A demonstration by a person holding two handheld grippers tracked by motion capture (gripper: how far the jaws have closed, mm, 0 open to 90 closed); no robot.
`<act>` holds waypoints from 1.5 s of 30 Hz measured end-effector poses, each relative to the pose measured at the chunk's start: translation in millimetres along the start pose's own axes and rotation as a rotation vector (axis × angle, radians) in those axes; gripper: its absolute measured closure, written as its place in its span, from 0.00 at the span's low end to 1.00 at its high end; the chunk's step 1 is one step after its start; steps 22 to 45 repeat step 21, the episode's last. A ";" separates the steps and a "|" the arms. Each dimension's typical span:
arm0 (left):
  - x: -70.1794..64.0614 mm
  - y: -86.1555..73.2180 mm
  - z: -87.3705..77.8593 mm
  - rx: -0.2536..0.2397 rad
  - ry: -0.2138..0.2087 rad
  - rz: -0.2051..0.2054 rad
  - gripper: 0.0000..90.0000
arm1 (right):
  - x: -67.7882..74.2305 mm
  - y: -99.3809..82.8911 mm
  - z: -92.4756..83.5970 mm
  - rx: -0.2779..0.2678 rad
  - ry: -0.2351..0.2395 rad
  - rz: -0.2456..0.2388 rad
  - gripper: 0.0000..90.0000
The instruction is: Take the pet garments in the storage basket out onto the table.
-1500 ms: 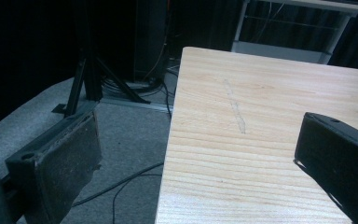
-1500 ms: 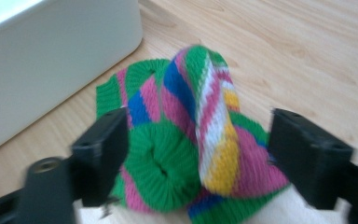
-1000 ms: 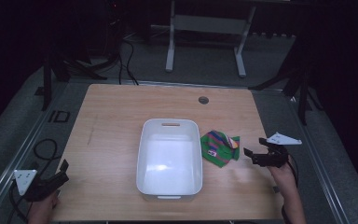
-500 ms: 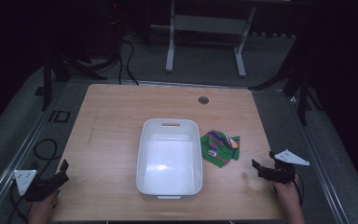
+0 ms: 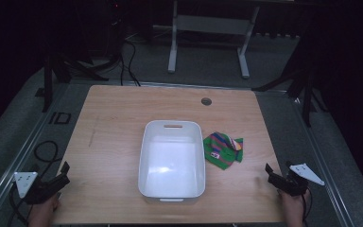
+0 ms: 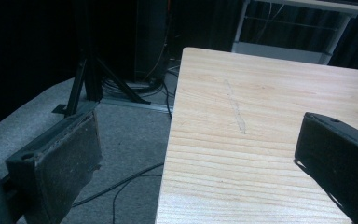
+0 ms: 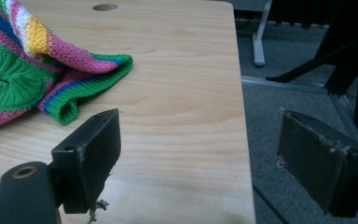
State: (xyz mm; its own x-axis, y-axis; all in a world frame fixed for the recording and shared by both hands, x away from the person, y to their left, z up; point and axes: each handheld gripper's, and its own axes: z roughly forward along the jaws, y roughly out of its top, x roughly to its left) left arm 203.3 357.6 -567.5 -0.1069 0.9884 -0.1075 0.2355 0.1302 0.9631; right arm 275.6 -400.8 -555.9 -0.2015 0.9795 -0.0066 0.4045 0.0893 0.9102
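My right gripper (image 5: 275, 178) has pulled back to the desk's (image 5: 113, 123) near right corner, fingers apart, empty. Knit (image 5: 222, 149) lies beside the bin (image 5: 171, 163). Left gripper (image 5: 56, 179) parked, fingers apart.

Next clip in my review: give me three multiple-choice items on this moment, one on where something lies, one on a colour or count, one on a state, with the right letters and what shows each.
1. Where does the knitted cloth lie?
A. inside the tub
B. on the table, by the tub's right side
C. on the floor

2. What colour is the tub?
A. white
B. blue
C. black

3. How do the jaws of the right gripper stand?
A. shut on the cloth
B. shut on nothing
C. open, holding nothing

Answers:
1 B, the high view shows it on the wood beside the tub.
2 A, its walls and floor are white.
3 C, the right gripper view shows a wide gap between them with bare table behind.
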 end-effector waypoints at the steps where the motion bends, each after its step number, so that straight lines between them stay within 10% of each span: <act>1: 0.0 0.0 0.1 0.001 -0.001 0.000 0.01 | -0.5 -0.5 -1.7 -0.005 -0.002 0.006 0.15; 13: 0.6 0.0 0.0 0.001 0.000 -0.003 0.01 | -11.9 -3.5 -7.4 -0.061 -0.050 0.106 0.16; 45: 0.6 -0.1 -0.1 -0.001 -0.003 -0.001 0.01 | -12.5 -2.4 -5.2 -0.042 -0.055 0.107 0.16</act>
